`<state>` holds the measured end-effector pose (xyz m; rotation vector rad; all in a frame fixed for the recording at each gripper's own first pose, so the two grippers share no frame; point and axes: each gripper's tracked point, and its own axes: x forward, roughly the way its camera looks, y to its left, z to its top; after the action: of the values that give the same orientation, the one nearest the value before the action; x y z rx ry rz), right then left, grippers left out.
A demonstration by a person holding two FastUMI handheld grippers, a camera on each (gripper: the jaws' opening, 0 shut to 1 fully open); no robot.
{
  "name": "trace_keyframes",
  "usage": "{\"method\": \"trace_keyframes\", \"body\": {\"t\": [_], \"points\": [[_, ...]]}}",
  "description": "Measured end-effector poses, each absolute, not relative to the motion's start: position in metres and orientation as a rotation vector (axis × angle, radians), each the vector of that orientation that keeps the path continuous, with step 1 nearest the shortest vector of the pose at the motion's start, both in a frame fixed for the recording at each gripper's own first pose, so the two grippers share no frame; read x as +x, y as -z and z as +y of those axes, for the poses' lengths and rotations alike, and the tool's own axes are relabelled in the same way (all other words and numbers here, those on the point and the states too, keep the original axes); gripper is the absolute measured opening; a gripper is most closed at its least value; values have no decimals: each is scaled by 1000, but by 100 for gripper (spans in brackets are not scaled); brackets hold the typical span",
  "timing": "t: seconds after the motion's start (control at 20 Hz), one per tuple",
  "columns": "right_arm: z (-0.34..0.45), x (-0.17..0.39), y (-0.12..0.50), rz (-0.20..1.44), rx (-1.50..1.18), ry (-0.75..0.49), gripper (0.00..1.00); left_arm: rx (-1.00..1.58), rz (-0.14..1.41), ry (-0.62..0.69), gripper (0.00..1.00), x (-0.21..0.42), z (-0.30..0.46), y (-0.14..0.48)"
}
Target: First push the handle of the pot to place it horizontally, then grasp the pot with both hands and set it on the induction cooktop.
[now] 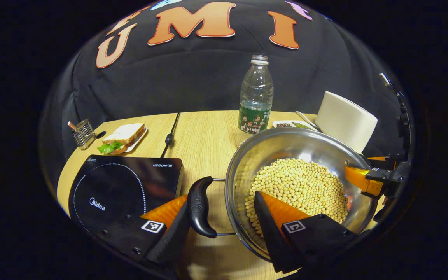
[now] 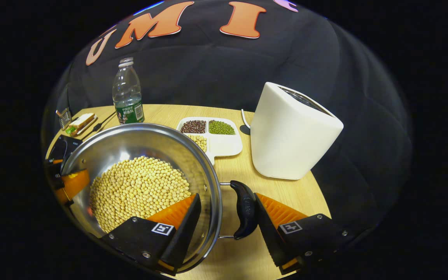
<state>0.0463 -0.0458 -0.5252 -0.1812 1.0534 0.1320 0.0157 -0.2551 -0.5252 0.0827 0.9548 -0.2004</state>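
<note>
Here a steel pot (image 1: 298, 182) heaped with soybeans (image 1: 300, 186) sits on the surface, just right of the induction cooktop (image 1: 125, 186). Likely heavy, rigid and slick. Left tongs (image 1: 224, 217) and right tongs (image 2: 228, 217) straddle rim and side handles (image 1: 200, 206), spread, not yet pinching.

2 close opposing views — shared pot (image 1: 301, 182)

Bright overhead light falls on my light wooden table (image 1: 204, 136), and both views stay sharp in the middle. Glare streaks the shiny steel pot (image 2: 158, 142) along its inner wall. The fisheye bends the table edge at the lower corners, where everything darkens and softens.
</note>
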Motion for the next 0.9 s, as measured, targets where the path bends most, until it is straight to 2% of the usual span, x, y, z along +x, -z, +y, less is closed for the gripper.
{"method": "trace_keyframes", "body": {"t": [0.25, 0.35, 0.4, 0.5, 0.75, 0.8, 0.9], "points": [[-51, 41, 521, 1055, -189, -109, 81, 119, 962, 203, 95, 20, -257, 538], [-49, 41, 521, 1050, -187, -99, 75, 123, 965, 201, 93, 20, -258, 539], [-49, 40, 521, 1050, -194, -97, 79, 125, 960, 205, 93, 22, -258, 539], [-50, 39, 519, 1052, -194, -89, 78, 131, 941, 198, 92, 29, -257, 540], [-52, 33, 515, 1068, -137, -69, 69, 148, 920, 180, 80, 34, -256, 540], [-53, 32, 513, 1071, -134, -63, 66, 146, 916, 178, 82, 35, -257, 541], [-54, 30, 509, 1080, -127, -52, 64, 148, 924, 185, 78, 33, -258, 541]]}}
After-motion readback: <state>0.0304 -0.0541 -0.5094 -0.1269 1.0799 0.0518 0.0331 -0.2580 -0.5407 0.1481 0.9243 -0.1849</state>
